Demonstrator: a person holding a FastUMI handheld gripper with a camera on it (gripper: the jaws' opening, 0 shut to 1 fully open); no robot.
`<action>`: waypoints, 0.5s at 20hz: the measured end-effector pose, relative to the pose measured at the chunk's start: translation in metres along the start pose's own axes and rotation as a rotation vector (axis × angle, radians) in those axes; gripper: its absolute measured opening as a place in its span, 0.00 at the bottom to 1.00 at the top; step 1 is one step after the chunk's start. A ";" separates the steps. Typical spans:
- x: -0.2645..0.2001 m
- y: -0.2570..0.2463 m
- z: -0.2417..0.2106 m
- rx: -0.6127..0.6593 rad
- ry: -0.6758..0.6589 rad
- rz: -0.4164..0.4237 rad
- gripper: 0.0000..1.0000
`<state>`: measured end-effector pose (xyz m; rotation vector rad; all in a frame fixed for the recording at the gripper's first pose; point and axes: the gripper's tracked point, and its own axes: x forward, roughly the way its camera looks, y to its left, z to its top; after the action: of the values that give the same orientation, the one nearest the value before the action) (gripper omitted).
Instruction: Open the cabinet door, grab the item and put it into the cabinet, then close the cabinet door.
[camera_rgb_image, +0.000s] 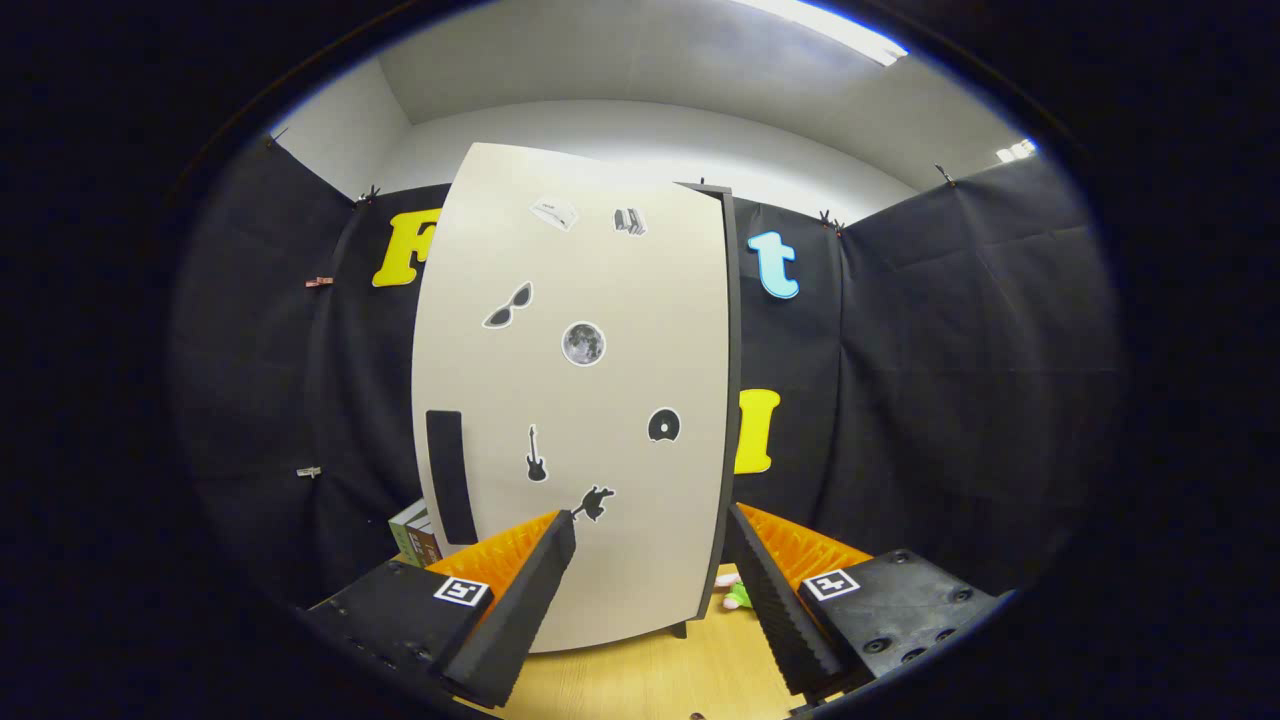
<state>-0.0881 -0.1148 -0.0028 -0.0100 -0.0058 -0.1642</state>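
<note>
Cabinet door (590, 400): one, closed | stickers: seven | claw (650, 525): wide, holding nothing

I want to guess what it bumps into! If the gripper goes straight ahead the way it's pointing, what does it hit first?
Most likely the cabinet door, shut and facing the open gripper, filling the gap between its fingers. How near it stands is unclear.

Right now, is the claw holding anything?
No, the claw is open, its fingers spread apart just ahead of the cabinet door with nothing between them.
</note>
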 end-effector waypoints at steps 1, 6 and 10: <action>-0.003 0.003 0.002 0.007 -0.003 0.011 0.98; -0.003 0.013 0.003 0.015 -0.007 0.060 0.98; -0.001 0.018 0.002 0.020 -0.003 0.083 0.98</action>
<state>-0.0856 -0.0968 -0.0011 0.0099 -0.0099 -0.0816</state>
